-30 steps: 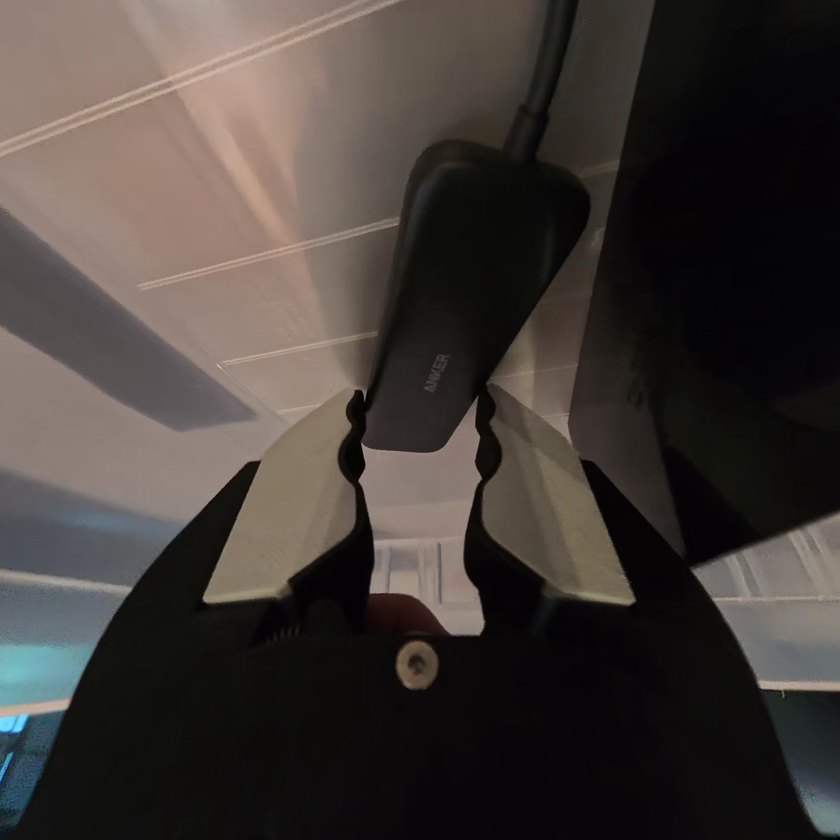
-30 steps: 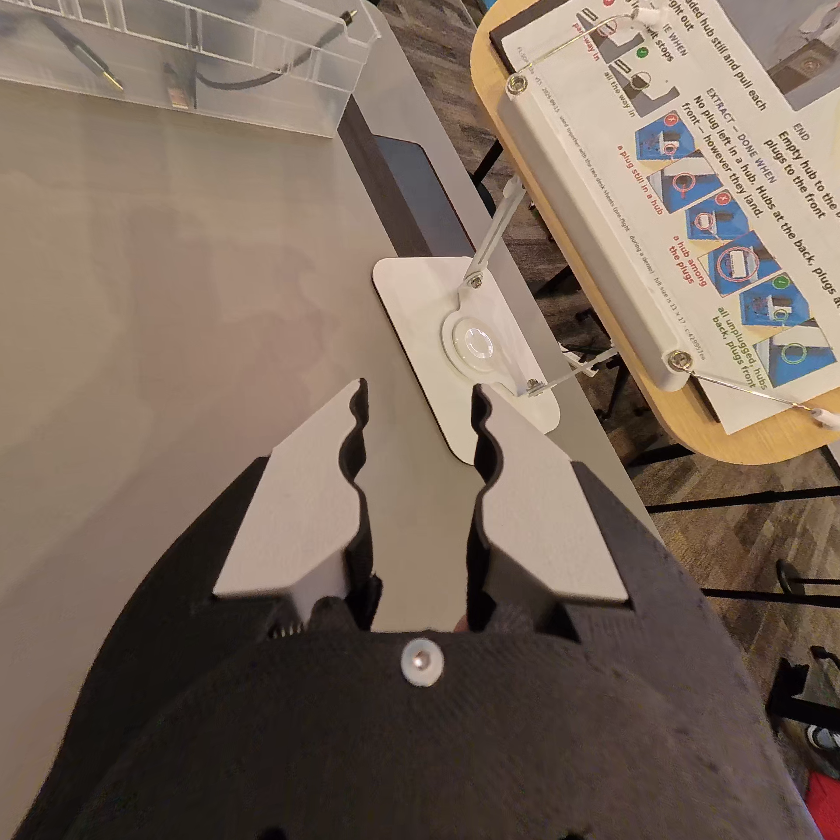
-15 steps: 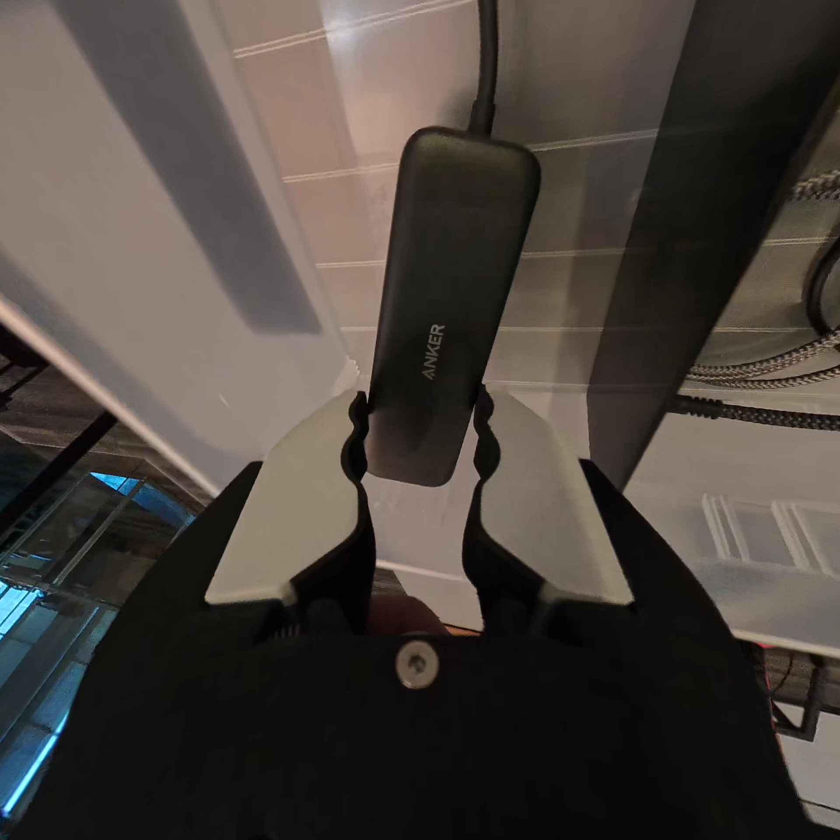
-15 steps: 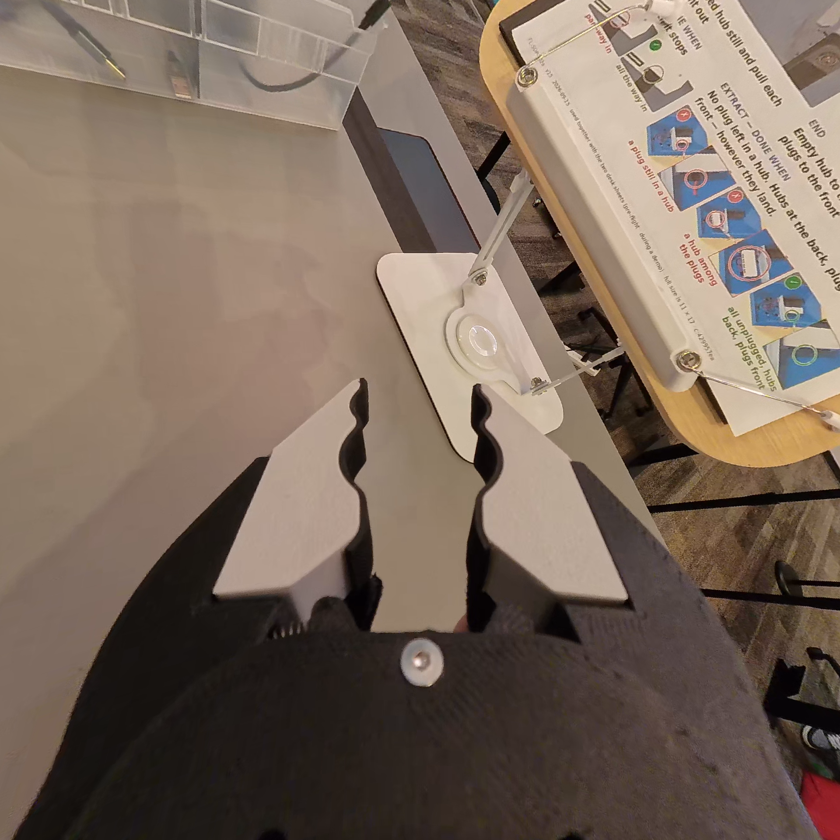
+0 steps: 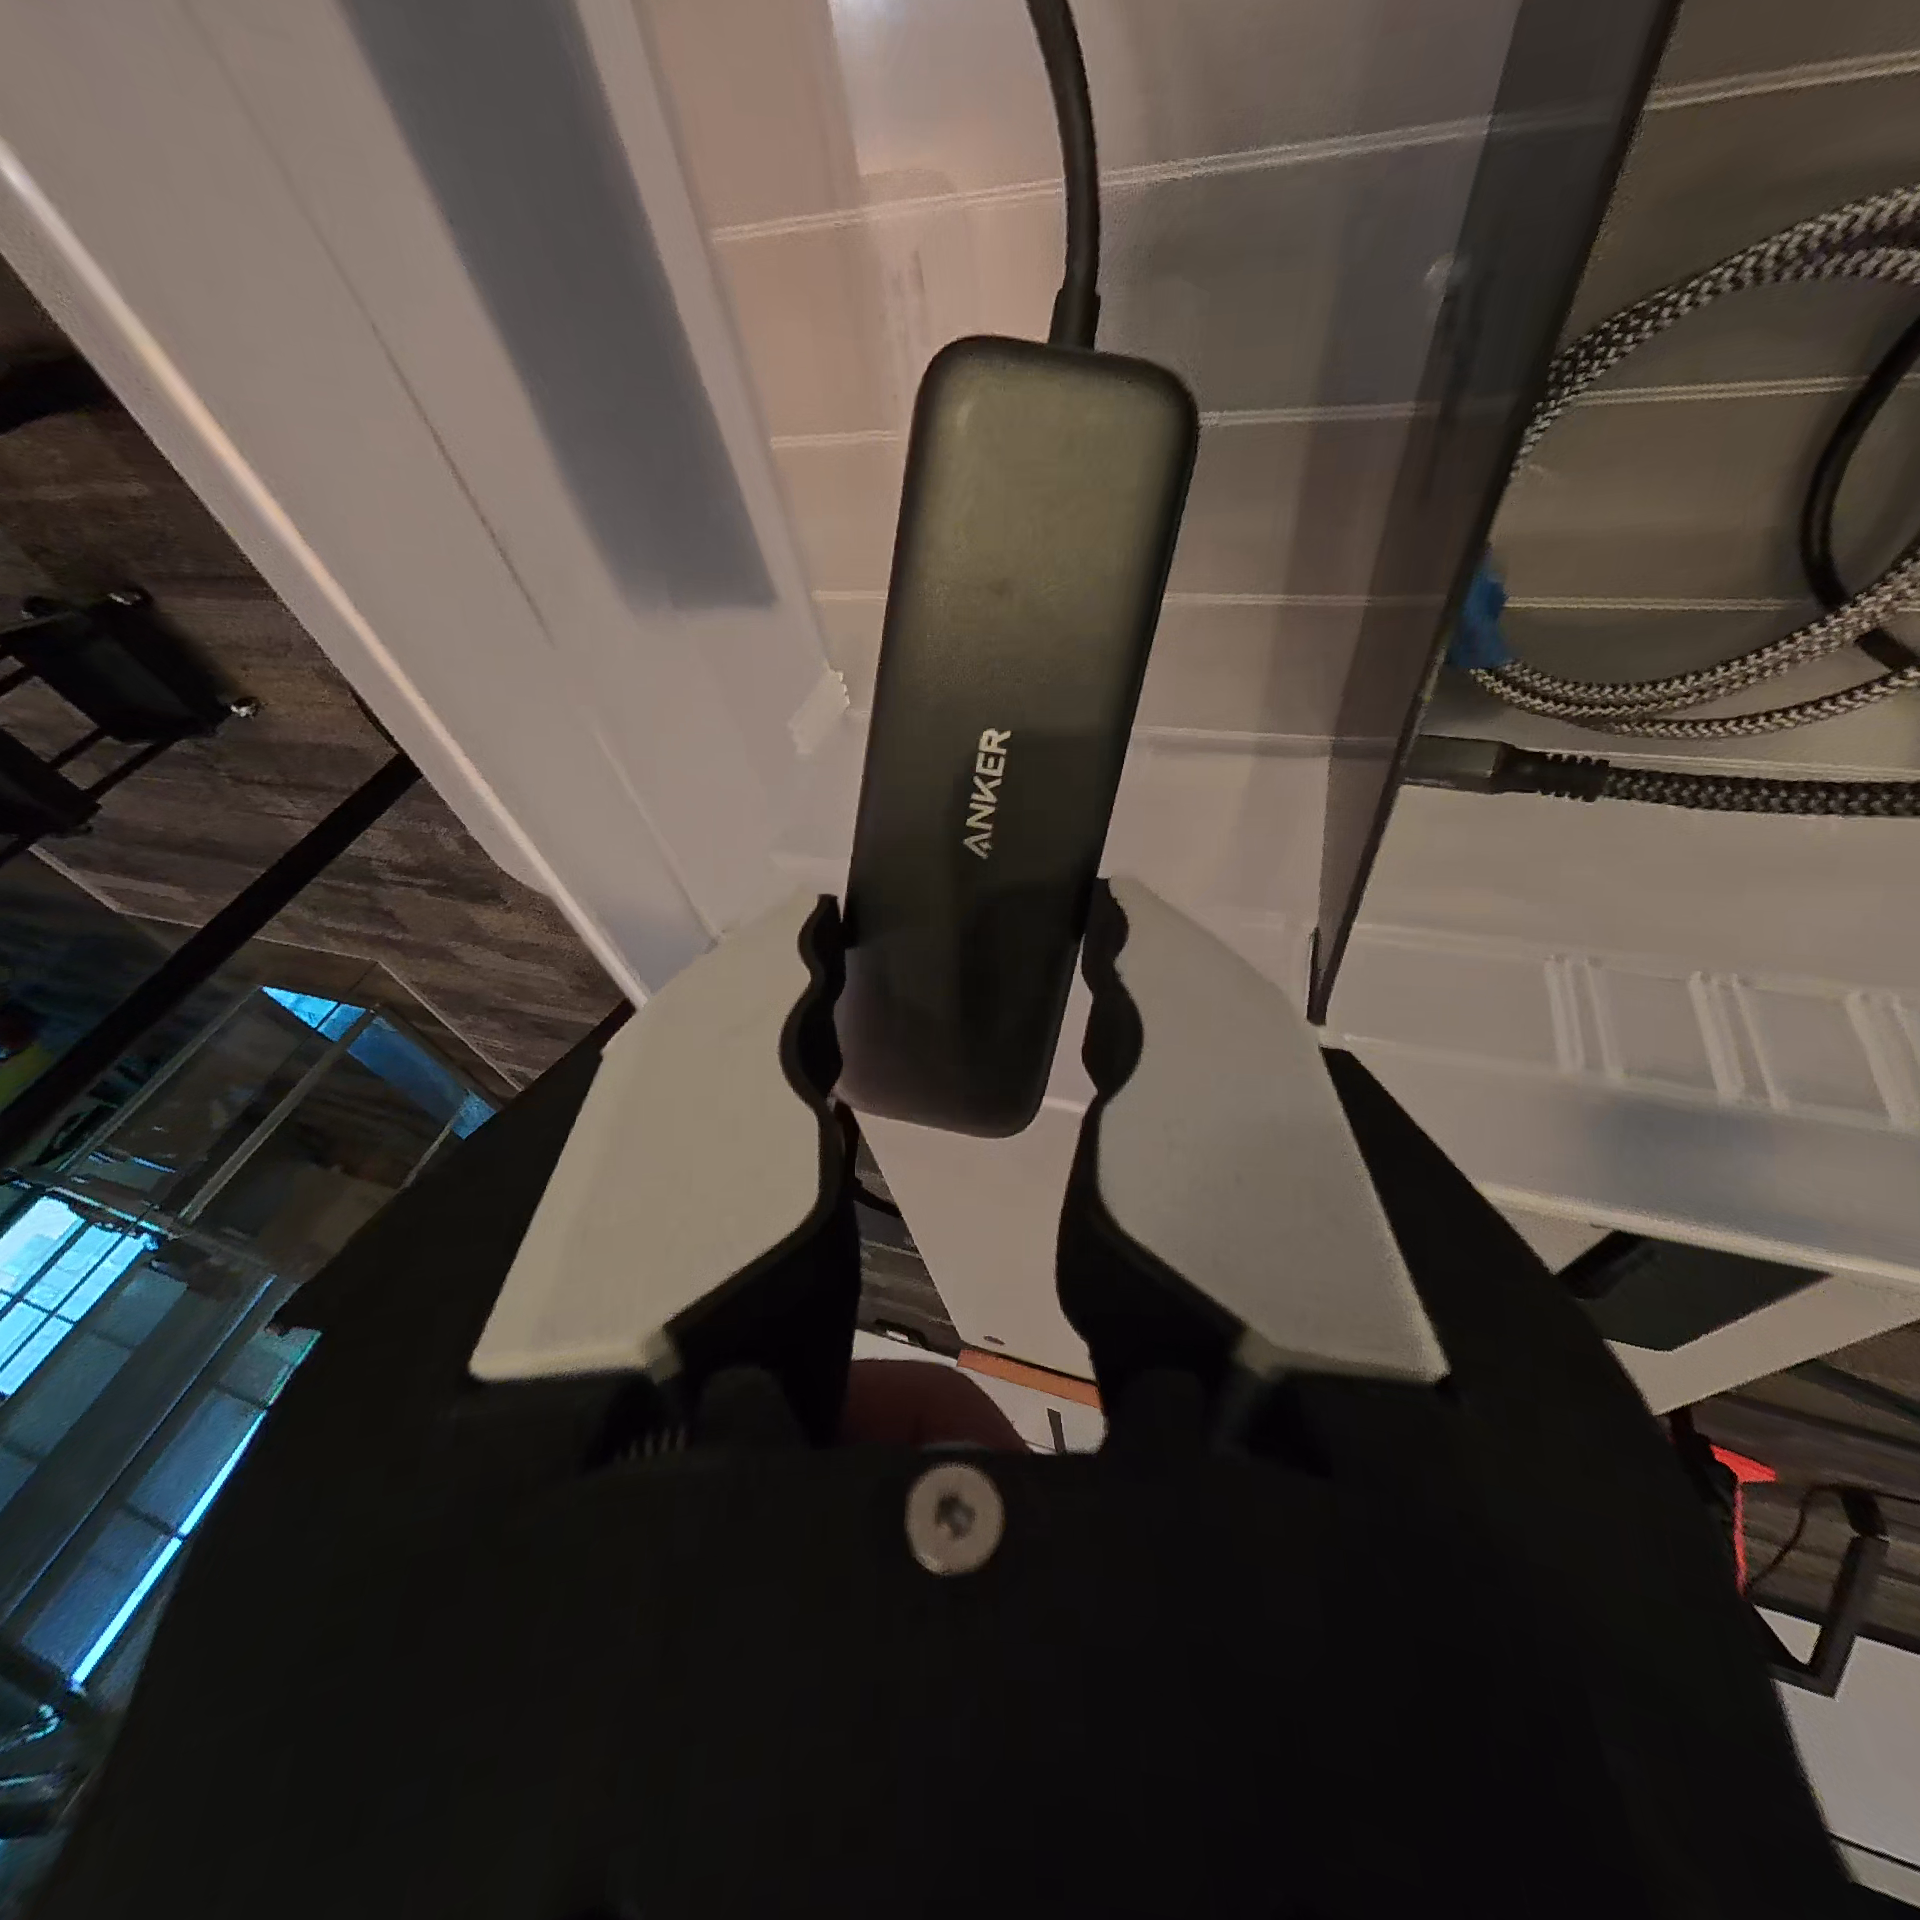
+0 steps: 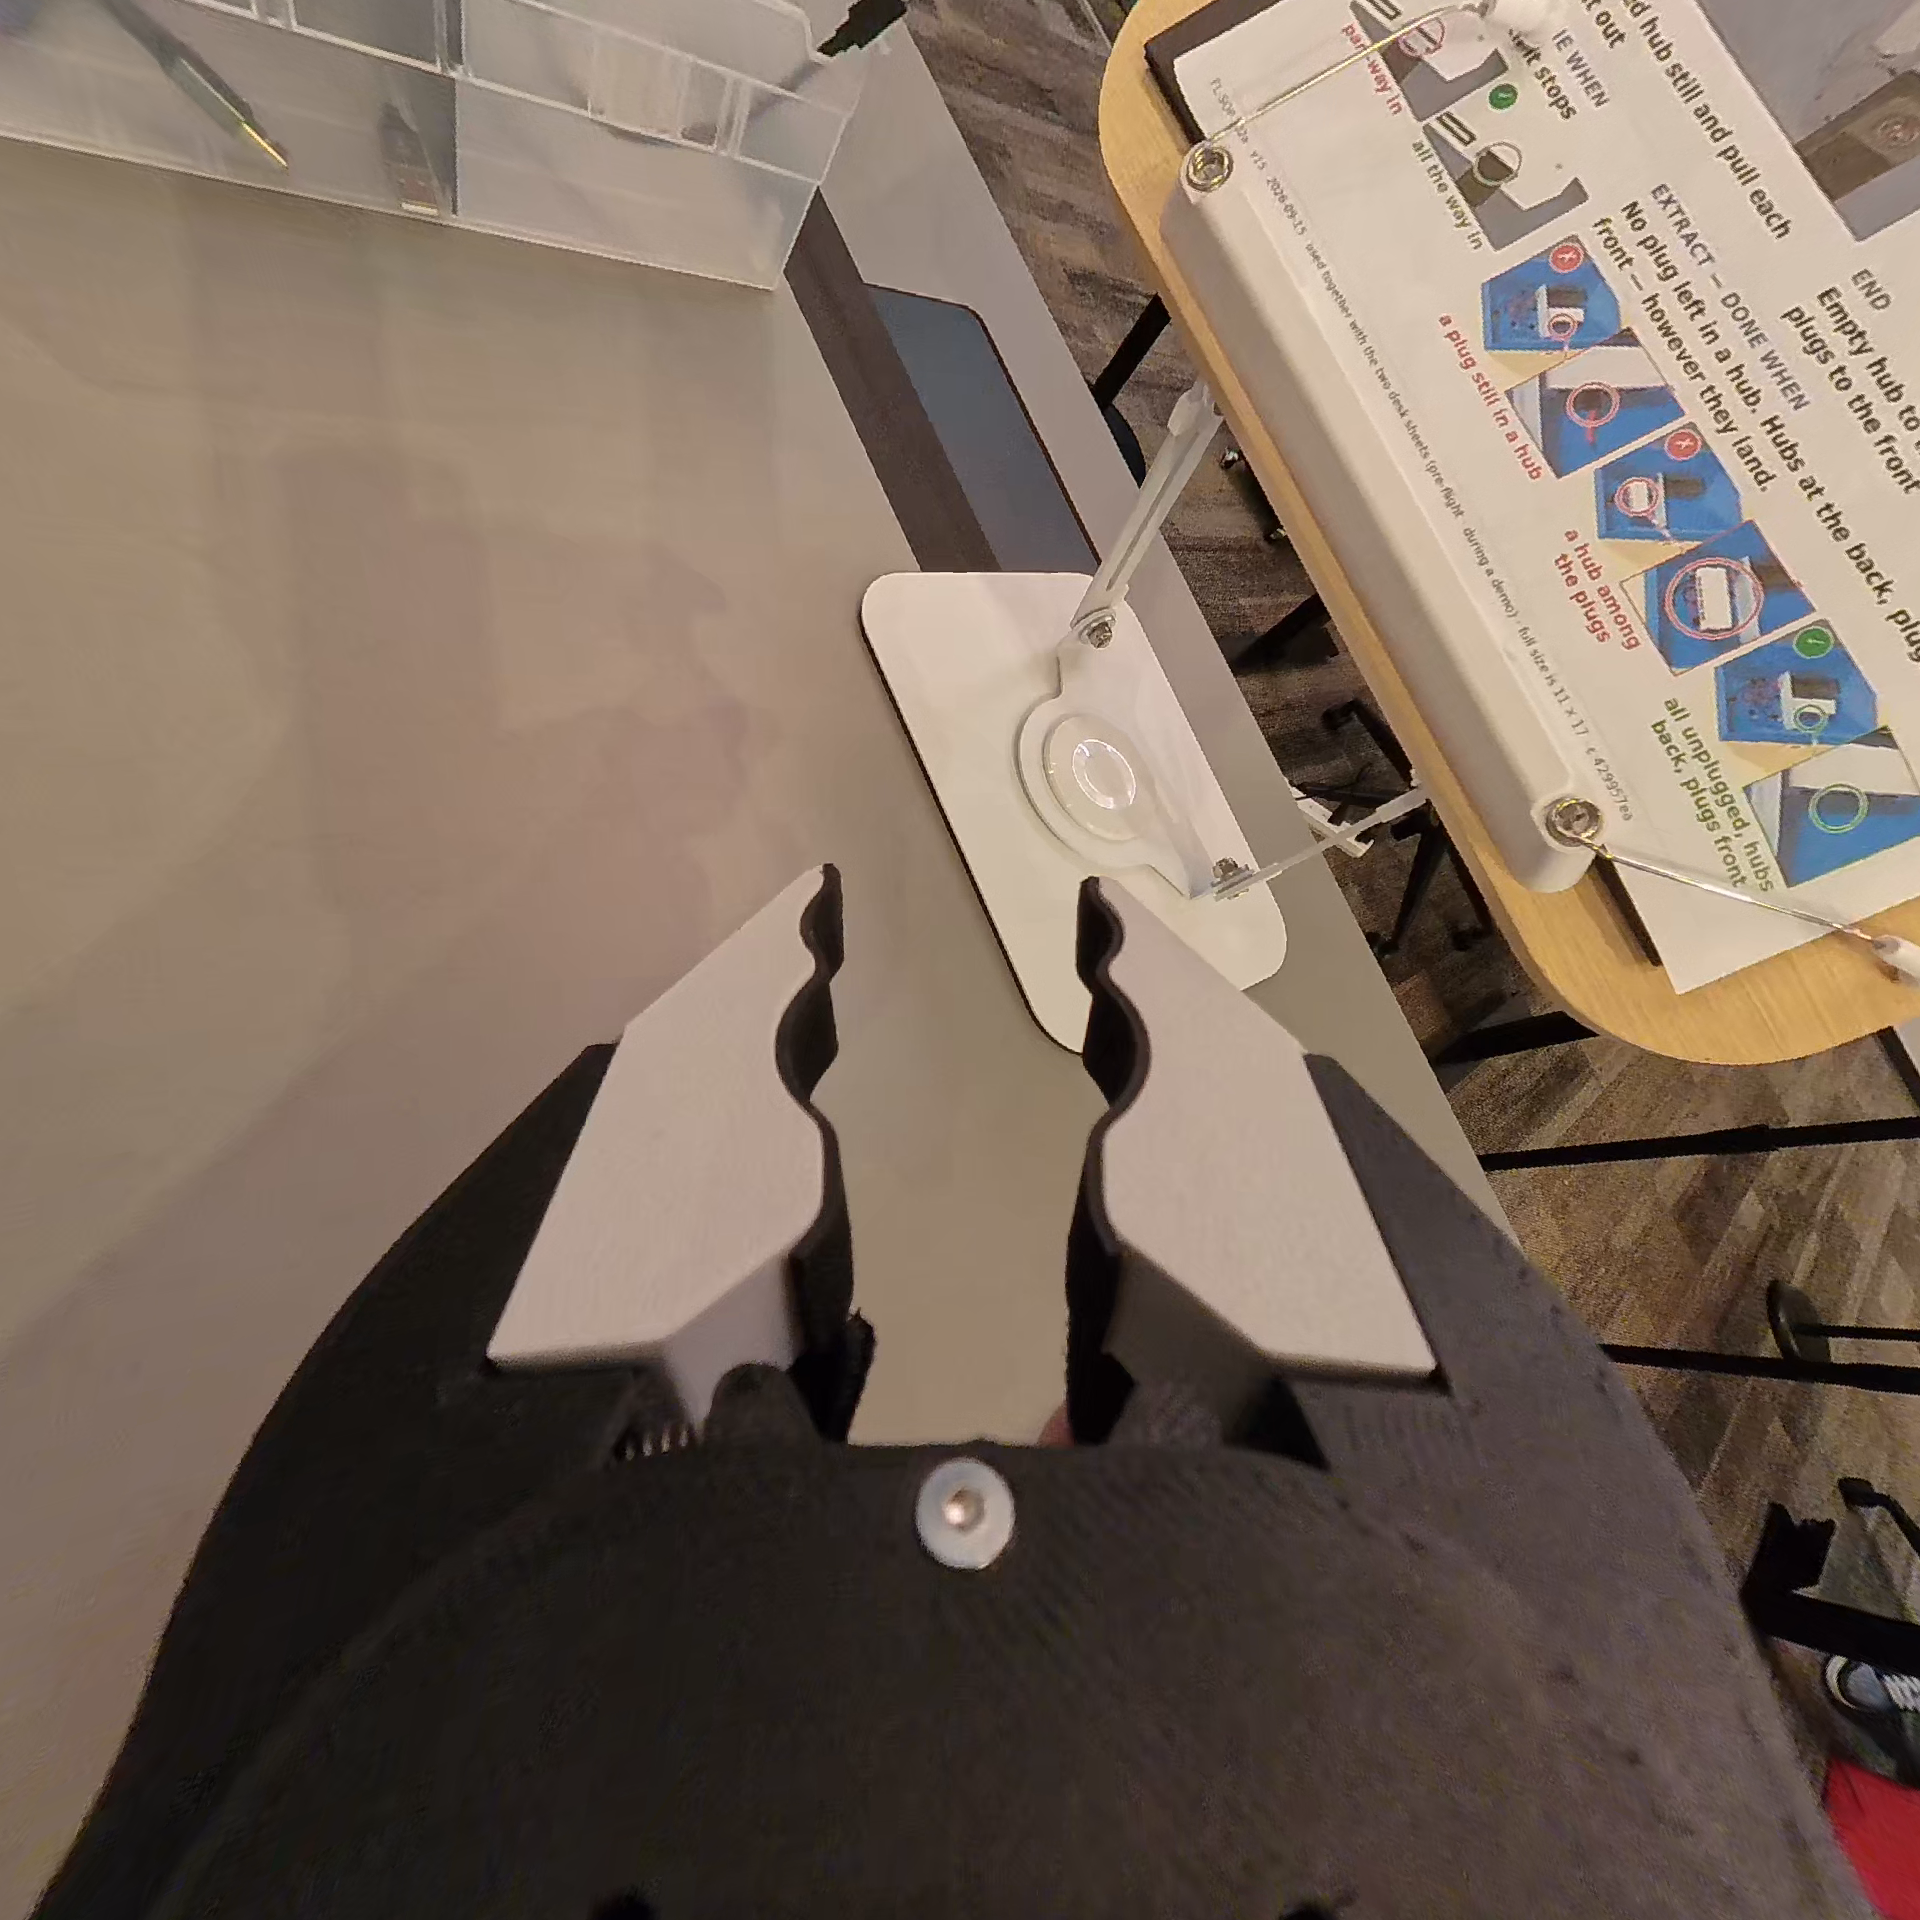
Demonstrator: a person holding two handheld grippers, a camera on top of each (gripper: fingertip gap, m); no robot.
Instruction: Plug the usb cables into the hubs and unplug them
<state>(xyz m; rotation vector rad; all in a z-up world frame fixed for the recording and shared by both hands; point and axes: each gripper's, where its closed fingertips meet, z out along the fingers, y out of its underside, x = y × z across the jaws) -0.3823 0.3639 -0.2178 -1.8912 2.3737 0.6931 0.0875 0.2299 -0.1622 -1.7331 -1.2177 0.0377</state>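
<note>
Left claw (image 5: 961, 997) clamping smooth dark slab-shaped hub (image 5: 1023, 717) (rounded corners), right claw (image 6: 956, 997) parted, empty

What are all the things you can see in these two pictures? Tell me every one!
USB hub: one, dark grey, held by its near end in the left gripper, its own black lead running up out of view.
Braided cables: at least one, black and white, coiled in the clear bin on the right of the left view.
Clear bin: one, see-through, far edge of the table, with loose plugs inside.
Table: one, grey.
White plate: one, with a round button, at the table's right edge.
Instruction sheet: one, white with blue pictures, on a wooden stand to the right.
Left gripper: black with pale fingers, shut on the hub.
Right gripper: same colours, open, empty, above the table.
</note>
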